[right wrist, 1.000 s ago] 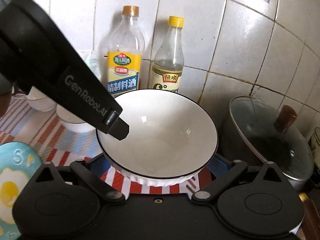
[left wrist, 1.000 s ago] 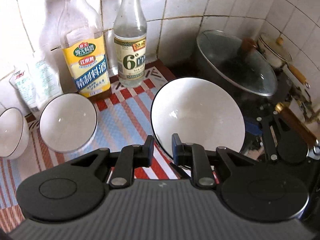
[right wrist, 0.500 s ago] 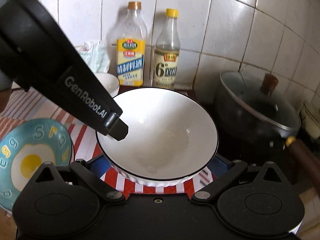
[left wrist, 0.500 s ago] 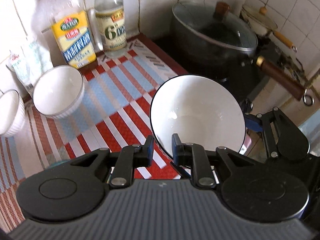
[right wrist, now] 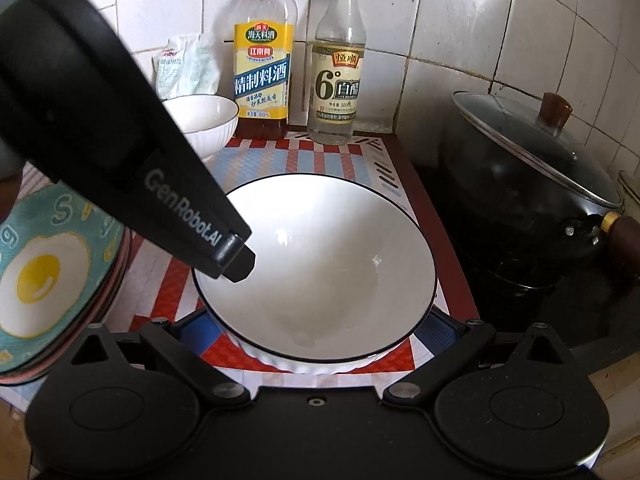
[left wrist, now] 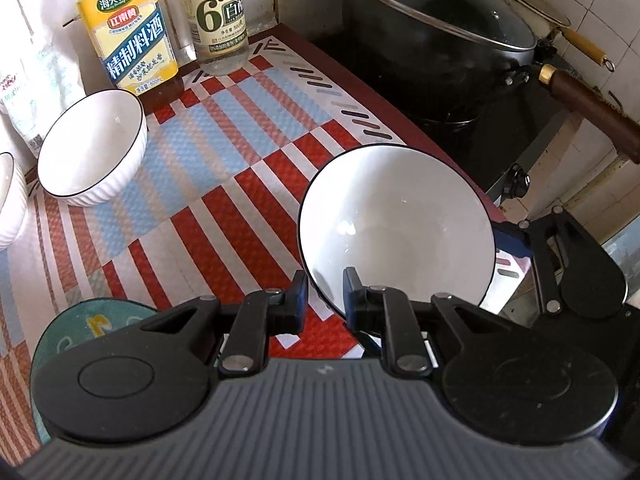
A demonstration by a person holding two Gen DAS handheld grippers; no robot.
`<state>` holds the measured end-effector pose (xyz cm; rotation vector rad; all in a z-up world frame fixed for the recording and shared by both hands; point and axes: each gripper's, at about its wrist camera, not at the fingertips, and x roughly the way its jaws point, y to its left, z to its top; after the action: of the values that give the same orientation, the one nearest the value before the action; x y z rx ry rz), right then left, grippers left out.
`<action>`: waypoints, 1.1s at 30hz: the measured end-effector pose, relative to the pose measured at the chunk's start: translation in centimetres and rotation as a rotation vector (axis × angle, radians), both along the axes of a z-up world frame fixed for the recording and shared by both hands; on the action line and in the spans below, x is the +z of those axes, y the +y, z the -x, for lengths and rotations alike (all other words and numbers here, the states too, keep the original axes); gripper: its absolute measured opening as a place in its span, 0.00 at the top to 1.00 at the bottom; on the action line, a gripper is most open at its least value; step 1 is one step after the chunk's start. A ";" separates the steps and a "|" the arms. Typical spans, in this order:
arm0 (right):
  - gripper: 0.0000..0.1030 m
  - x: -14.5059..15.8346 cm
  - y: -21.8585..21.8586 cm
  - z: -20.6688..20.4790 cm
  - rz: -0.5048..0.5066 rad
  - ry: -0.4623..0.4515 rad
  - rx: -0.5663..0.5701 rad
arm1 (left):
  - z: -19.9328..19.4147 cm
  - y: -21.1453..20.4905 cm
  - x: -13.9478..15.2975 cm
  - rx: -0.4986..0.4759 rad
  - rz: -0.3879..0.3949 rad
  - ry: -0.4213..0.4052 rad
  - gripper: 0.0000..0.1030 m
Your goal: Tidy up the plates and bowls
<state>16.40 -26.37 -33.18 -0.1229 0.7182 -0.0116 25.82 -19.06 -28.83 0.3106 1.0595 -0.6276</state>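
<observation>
A large white bowl with a black rim is held above the striped mat by both grippers. My left gripper is shut on its near rim; its body shows in the right wrist view on the bowl's left rim. My right gripper has its blue pads spread wide around the bowl's ribbed outside; it also shows in the left wrist view. A smaller white bowl sits at the back left, and another bowl lies at the left edge. A stack of plates with a fried-egg plate on top lies left.
Two bottles and a plastic packet stand against the tiled wall. A black lidded pot with a wooden handle sits on the stove to the right. The striped mat covers the counter.
Both grippers with the large bowl have drawn back from the wall and lower toward the mat's front right; the bottles look farther away and the egg plate shows more.
</observation>
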 end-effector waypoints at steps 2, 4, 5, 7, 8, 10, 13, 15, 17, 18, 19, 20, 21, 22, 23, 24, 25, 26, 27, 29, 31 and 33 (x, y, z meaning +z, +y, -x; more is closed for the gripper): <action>0.01 -0.6 -0.1 -0.8 0.004 0.014 0.004 | -0.2 0.0 -0.6 0.000 -0.002 0.010 0.84; 0.01 -1.0 -0.1 -1.3 0.002 0.028 0.013 | -0.6 0.2 -1.0 0.013 0.002 0.028 0.84; 0.01 -1.1 -0.1 -1.3 -0.001 0.031 0.015 | -0.8 0.3 -1.3 0.018 0.005 0.037 0.84; 0.01 -1.4 -0.1 -1.6 0.001 0.029 0.019 | -1.0 0.5 -1.4 0.026 0.013 0.045 0.84; 0.01 -1.4 0.0 -1.9 0.010 0.027 0.022 | -1.0 0.5 -1.5 0.027 0.020 0.040 0.84; 0.01 -1.4 -0.1 -2.2 0.004 0.032 0.021 | -0.9 0.6 -1.5 0.021 0.021 0.037 0.84; 0.03 -1.4 -0.4 -2.8 -0.023 0.062 0.020 | -0.8 0.4 -1.7 0.017 -0.007 0.040 0.85; 0.03 -1.5 -0.2 -2.8 -0.046 0.096 0.012 | -0.8 0.4 -1.7 0.000 -0.007 0.041 0.84; 0.03 -1.5 -0.2 -2.9 -0.039 0.111 0.004 | -0.9 0.4 -1.5 -0.026 -0.013 0.048 0.83; 0.03 -1.5 -0.2 -3.0 -0.028 0.116 0.000 | -1.1 0.5 -1.4 -0.028 -0.008 0.062 0.83; 0.03 -1.4 -0.2 -2.9 -0.022 0.119 -0.001 | -1.3 0.6 -1.2 -0.029 -0.003 0.069 0.82; 0.03 -1.2 -0.2 -2.9 -0.022 0.120 -0.003 | -1.4 0.7 -1.0 -0.030 0.001 0.069 0.81; 0.03 -1.0 -0.3 -2.8 -0.024 0.121 -0.004 | -1.4 0.9 -0.6 -0.030 0.003 0.070 0.81; 0.03 -0.8 -0.3 -2.6 -0.027 0.124 -0.003 | -1.5 1.0 -0.4 -0.029 0.004 0.074 0.81; 0.03 -0.5 -0.4 -2.5 -0.030 0.128 -0.002 | -1.5 1.2 -0.1 -0.026 0.008 0.083 0.81; 0.03 -0.1 -0.4 -2.3 -0.035 0.136 0.000 | -1.5 1.4 0.2 -0.030 0.013 0.097 0.80; 0.03 0.3 -0.5 -2.1 -0.052 0.150 0.014 | -1.4 1.6 0.6 -0.040 0.020 0.108 0.80; 0.03 0.7 -0.6 -2.1 -0.080 0.162 0.037 | -1.3 1.9 1.0 -0.042 0.026 0.110 0.79; 0.03 1.3 -0.7 -1.8 -0.102 0.162 0.049 | -1.1 2.1 1.4 -0.045 0.028 0.108 0.78; 0.03 2.3 -0.4 -1.3 -0.113 0.179 0.063 | -0.8 2.6 2.3 -0.052 0.033 0.112 0.77; 0.03 3.4 0.0 -0.8 -0.115 0.177 0.094 | -0.6 3.3 3.2 -0.050 0.044 0.116 0.77; 0.03 4.5 0.5 -0.5 -0.103 0.178 0.117 | -0.5 4.2 4.1 -0.045 0.057 0.115 0.74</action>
<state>16.92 -25.91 -28.66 -0.0676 0.8869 0.1496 26.30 -14.85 -24.68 0.2517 1.1456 -0.7213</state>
